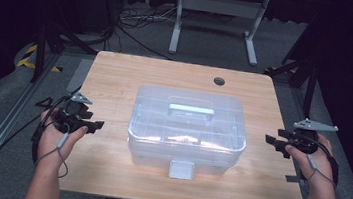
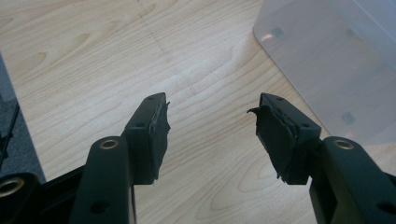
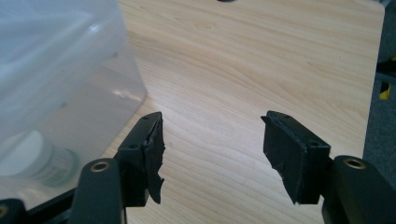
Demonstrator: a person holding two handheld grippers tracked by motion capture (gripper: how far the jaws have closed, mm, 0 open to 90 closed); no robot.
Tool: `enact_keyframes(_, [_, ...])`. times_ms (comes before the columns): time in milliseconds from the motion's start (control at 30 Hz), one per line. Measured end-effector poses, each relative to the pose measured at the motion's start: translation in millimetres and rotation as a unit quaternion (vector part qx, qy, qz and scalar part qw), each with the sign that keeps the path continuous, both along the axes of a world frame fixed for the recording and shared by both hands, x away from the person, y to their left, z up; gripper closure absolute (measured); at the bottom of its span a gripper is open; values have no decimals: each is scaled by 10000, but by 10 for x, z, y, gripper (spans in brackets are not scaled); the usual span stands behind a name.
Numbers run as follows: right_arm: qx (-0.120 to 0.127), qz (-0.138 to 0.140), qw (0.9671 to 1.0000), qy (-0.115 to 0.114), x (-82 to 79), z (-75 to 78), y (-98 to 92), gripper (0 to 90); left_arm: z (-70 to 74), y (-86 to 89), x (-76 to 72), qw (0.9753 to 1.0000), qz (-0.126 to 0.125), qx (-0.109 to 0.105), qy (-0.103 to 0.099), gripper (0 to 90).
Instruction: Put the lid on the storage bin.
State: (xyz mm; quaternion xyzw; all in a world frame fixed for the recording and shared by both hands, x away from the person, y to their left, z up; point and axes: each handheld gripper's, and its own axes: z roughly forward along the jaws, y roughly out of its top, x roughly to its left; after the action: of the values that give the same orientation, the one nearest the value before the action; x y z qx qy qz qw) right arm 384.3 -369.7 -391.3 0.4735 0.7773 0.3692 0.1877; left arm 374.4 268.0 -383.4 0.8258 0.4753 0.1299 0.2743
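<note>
Right, here is the picture: a clear plastic box [image 1: 187,131] sits in the middle of the wooden counter [image 1: 117,72], lid on, a pale green handle [image 1: 191,110] lying flat on top and a front latch [image 1: 181,169] hanging at the near edge. The left gripper [image 1: 92,126] waits off the box's left side, the right gripper [image 1: 271,140] off its right, both well apart from the walls. In the left gripper view the fingers [image 2: 156,133] are spread wide with nothing but bare wood between them, and the box's corner [image 2: 327,60] looms just ahead. The right gripper view tells the same story: fingers [image 3: 149,149] wide apart, holding nothing, the box wall [image 3: 60,84] close on one side.

Now the risks. The walls are smooth and slightly rounded, so a pinch from either side could well slip off, and a push from one hand alone would likely skate the whole box across the counter. If the latch is shut, tugging the lid would probably lift or tip the box instead of opening it.

As for contents, through the cloudy wall a round, pale lidded thing [image 3: 35,158] that looks like a small jar rests on the box floor; anything else inside is too blurred to make out. A jolt could send it rolling.
</note>
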Motion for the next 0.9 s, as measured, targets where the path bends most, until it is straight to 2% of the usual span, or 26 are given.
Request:
enact_keyframes(167, [22, -128, 9999, 100, 57, -128, -62, 389, -85, 1, 49, 10000, -27, -53, 16, 436])
enact_keyframes(400, [-86, -109, 9996, 248, 122, -269, -28, 384, -207, -38, 100, 9999, -48, -54, 86, 430])
enact_keyframes(533, [-128, -42, 9993, 345, 164, -361, 17, 382, -263, -49, 125, 9998, -72, -35, 161, 429])
enact_keyframes(733, [-189, -32, 9994, 304, 208, -444, 66, 382, -383, -80, 169, 9994, -113, 16, 312, 426])
enact_keyframes(900, [-245, 13, 9988, 435, 245, -552, 126, 382, -465, -133, 198, 9986, -203, 92, 478, 423])
